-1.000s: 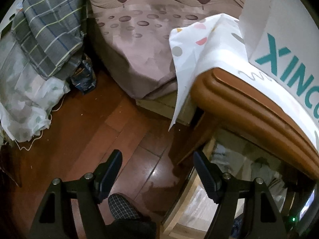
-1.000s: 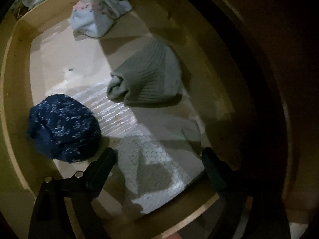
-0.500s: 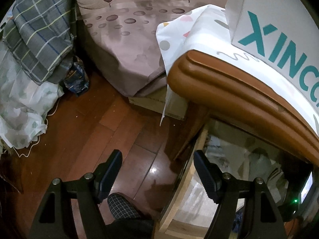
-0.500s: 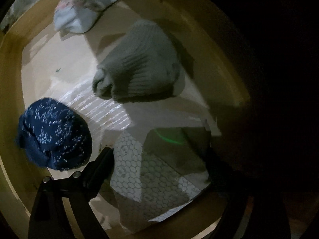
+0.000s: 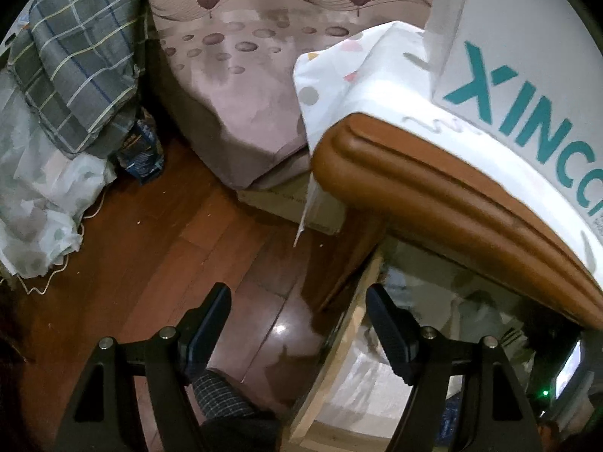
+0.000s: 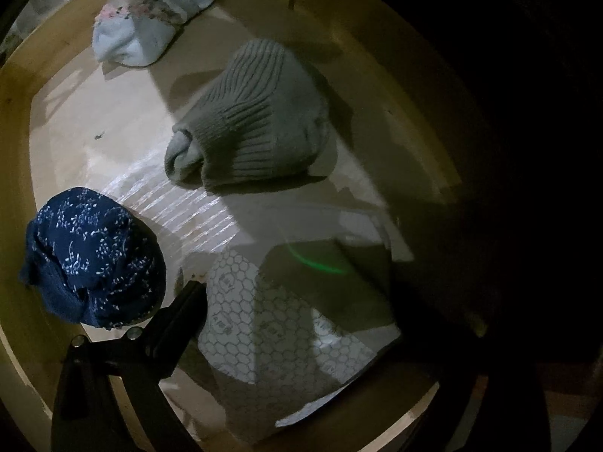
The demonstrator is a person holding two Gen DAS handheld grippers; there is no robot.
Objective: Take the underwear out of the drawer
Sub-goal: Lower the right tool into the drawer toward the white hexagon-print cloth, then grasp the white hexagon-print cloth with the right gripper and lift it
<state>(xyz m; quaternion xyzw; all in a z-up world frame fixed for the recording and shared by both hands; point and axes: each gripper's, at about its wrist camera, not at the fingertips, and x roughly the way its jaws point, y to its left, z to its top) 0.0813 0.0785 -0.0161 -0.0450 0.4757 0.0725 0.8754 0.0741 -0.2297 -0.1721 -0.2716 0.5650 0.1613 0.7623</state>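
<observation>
Hovering in opened drawer (image 6: 22, 173) | right gripper (image 6: 301, 324) jaws spread, empty | left gripper (image 5: 297, 320) jaws apart, idle | navy underwear (image 6: 94, 256) ungrasped, removal pending

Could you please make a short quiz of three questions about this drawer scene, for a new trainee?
1. True or false: the right gripper is already closed on a garment.
2. Which bundle lies nearest the right gripper's visible finger? A) the navy patterned bundle B) the grey ribbed bundle C) the pale blue bundle
3. Fill in: the left gripper hangs open above the edge of the open ____ and the wooden floor.

Key
1. False: its jaws stand open above the honeycomb-patterned liner, with nothing held.
2. A
3. drawer
</observation>
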